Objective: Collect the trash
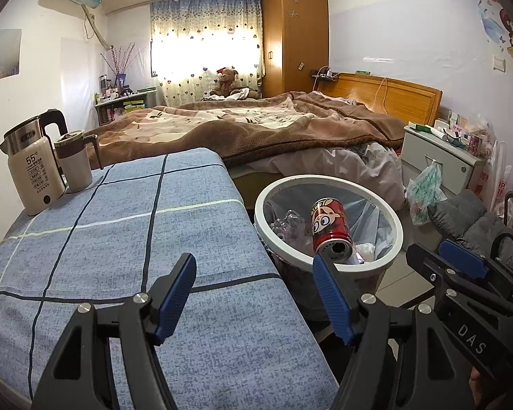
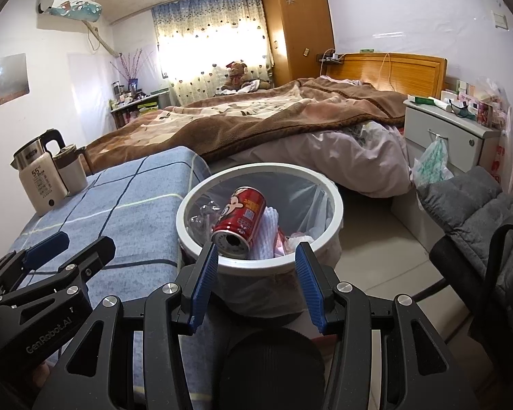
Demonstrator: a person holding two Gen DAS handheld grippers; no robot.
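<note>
Red aluminium marks the spot: the drink can [image 2: 239, 218] lies inside the white-rimmed trash bin [image 2: 328, 239], on top of crumpled plastic and paper, its opened end tilted toward you and its long axis running up and away, toward the bed [image 2: 273, 116]. Your right gripper [image 2: 256, 287] hangs just short of the bin's near rim, jaws parted and empty, the can dead ahead between their lines. Your left gripper [image 1: 256, 297] sits over the edge of the blue checked desk [image 1: 119, 239], jaws likewise apart with nothing in them, the bin off to its right. Your right hand is the nearer to the can. No loose trash shows on the desk, so the collecting looks largely done; only a kettle [image 1: 34, 167] and mug [image 1: 73, 160] stand there.
</note>
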